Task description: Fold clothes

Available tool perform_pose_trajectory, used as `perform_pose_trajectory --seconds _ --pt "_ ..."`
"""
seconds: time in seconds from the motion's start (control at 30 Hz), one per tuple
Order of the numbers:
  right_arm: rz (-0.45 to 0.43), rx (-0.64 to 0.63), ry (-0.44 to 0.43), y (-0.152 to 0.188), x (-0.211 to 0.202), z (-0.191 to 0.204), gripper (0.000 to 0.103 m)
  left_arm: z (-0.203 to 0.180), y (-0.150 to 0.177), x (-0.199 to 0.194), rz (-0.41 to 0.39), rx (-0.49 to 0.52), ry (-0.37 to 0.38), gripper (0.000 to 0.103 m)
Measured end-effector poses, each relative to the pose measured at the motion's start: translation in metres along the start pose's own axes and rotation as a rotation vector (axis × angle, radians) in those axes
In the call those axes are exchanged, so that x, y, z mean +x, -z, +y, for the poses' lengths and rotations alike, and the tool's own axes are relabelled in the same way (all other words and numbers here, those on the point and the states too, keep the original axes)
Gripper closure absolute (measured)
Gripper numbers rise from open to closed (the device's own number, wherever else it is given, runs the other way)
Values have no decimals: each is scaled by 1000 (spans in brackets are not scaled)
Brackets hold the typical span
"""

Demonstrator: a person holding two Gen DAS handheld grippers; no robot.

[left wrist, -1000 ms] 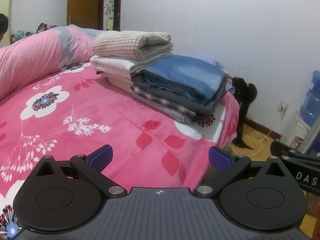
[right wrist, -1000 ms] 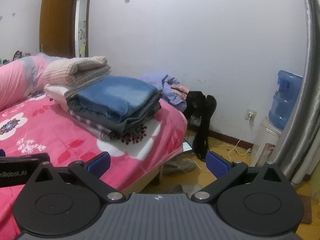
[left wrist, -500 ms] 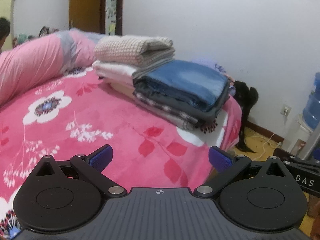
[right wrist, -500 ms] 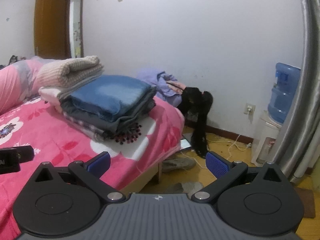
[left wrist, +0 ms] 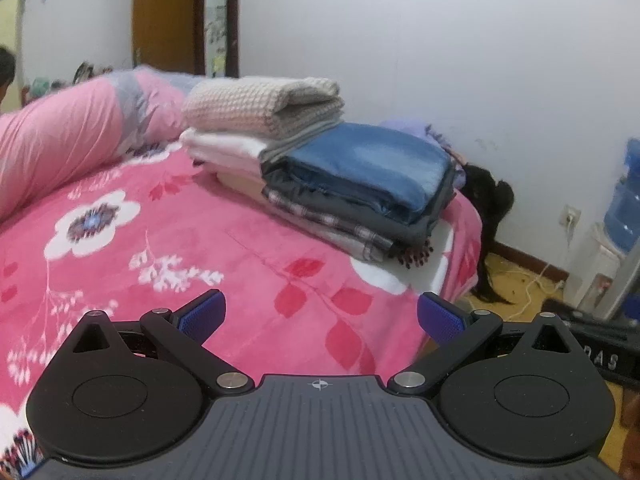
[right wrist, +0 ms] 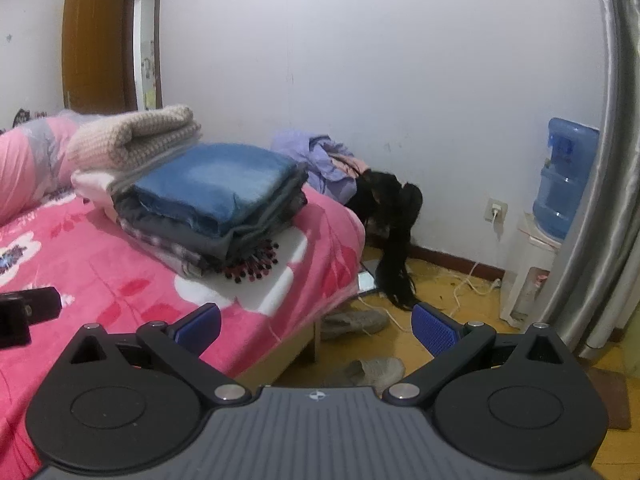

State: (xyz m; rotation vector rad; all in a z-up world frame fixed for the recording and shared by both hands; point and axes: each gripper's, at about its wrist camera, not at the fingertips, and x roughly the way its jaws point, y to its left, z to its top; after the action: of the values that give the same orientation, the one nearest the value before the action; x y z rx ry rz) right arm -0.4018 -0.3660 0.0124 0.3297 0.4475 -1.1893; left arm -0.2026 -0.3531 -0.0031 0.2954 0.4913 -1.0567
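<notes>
A stack of folded clothes (left wrist: pixel 360 184) lies at the far corner of the bed, with blue jeans on top at the right and a beige waffle-knit piece (left wrist: pixel 260 104) on top at the left. It also shows in the right wrist view (right wrist: pixel 208 200). My left gripper (left wrist: pixel 320 316) is open and empty, held above the pink floral blanket (left wrist: pixel 200 248), well short of the stack. My right gripper (right wrist: pixel 316 326) is open and empty, past the bed's near corner, above the floor. A loose lilac garment (right wrist: pixel 320 160) lies beyond the stack by the wall.
A pink duvet roll (left wrist: pixel 60 136) lies along the bed's left. A black garment (right wrist: pixel 392 232) hangs off the bed's far end. Shoes (right wrist: pixel 356 320) and cables lie on the yellow floor. A water dispenser (right wrist: pixel 560 184) and curtain (right wrist: pixel 600 160) stand at the right.
Both grippers have drifted slightly back and upward, so the stack sits a little lower and farther in the views. Both stay open and empty.
</notes>
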Motion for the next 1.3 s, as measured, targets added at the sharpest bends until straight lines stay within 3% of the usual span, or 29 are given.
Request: perform_pose_trajectory --seconds 0.3,1.3 --pt "47 -6 6 8 4 8 0 9 7 9 30 -6 6 0" --pt "26 -78 -9 0 -9 37 0 34 8 15 55 -92 33 0"
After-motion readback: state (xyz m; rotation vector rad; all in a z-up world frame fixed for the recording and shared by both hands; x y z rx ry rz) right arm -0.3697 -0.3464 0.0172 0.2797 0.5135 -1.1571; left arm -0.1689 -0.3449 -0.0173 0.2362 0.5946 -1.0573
